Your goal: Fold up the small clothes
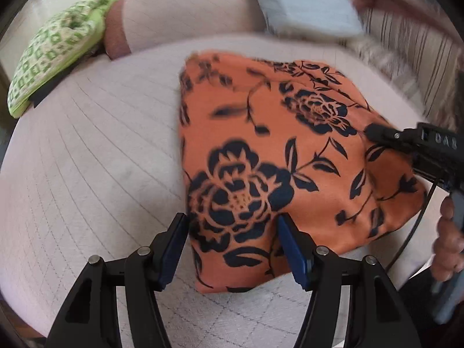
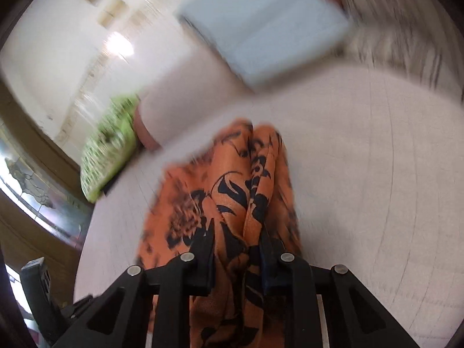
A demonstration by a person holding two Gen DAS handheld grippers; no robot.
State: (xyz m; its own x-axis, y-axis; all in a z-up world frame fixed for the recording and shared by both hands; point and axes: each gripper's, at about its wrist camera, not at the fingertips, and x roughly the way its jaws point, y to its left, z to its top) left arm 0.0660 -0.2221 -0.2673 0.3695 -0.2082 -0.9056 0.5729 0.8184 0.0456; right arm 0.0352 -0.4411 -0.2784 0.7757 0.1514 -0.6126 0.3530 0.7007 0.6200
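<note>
Orange floral garment (image 1: pixel 290 156) lies partly folded on the quilted surface (image 1: pixel 95 156). Left gripper (image 1: pixel 232 249) is spread over its near corner; right gripper (image 2: pixel 236 249) pinches a bunched edge. Further folds appear to remain.

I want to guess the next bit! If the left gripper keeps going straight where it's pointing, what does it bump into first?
Most likely the orange flowered cloth: the open left gripper points down at its near corner, which lies on the white quilted surface.
</note>
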